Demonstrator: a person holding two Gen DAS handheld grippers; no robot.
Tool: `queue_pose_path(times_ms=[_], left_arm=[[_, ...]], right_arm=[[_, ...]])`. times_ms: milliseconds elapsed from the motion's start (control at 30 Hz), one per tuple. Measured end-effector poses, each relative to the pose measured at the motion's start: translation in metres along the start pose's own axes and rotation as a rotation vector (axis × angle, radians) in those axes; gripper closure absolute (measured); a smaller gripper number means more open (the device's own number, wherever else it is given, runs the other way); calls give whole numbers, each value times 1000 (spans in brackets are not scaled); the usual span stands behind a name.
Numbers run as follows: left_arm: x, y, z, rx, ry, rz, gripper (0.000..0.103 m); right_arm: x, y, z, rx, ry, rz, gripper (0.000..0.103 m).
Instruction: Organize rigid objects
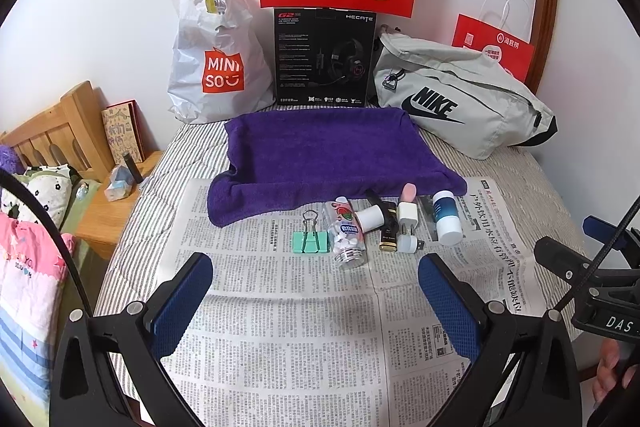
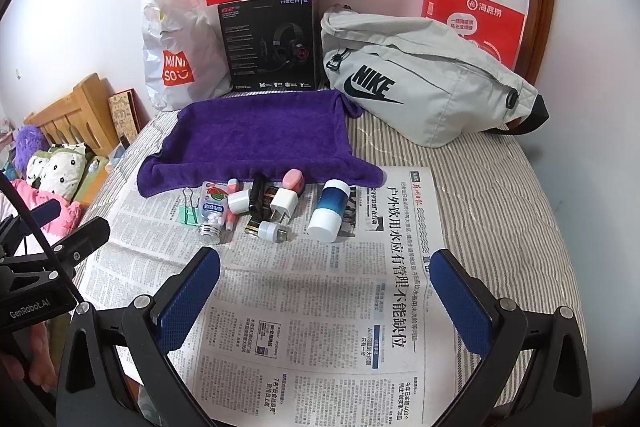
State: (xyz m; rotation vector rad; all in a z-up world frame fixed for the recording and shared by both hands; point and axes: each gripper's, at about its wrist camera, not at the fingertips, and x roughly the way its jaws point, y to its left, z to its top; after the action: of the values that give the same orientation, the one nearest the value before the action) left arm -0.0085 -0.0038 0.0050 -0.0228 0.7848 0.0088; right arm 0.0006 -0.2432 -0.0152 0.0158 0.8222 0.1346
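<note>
Both grippers, left (image 1: 316,291) and right (image 2: 326,287), hover over the newspaper (image 2: 304,327), jaws wide apart, holding nothing. Small items sit clustered at the purple towel's (image 2: 256,135) front edge: green clip (image 1: 310,241), clear bottle (image 1: 346,235), white charger (image 2: 283,206), blue-white jar (image 2: 329,211)

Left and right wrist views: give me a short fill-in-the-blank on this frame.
1. The small objects lie on a ____.
2. The binder clip is ____ in colour.
3. Behind the objects lies a ____ towel.
4. Both the left gripper and the right gripper are ____.

Answers: newspaper; green; purple; open
</note>
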Motion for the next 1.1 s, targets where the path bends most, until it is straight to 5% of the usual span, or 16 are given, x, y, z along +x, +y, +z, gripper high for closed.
queue_pose_path(times_ms=[1100], left_arm=[[7,4,-3,11,7,5,0]], right_arm=[[1,-2,-1,-2,7,-3,0]])
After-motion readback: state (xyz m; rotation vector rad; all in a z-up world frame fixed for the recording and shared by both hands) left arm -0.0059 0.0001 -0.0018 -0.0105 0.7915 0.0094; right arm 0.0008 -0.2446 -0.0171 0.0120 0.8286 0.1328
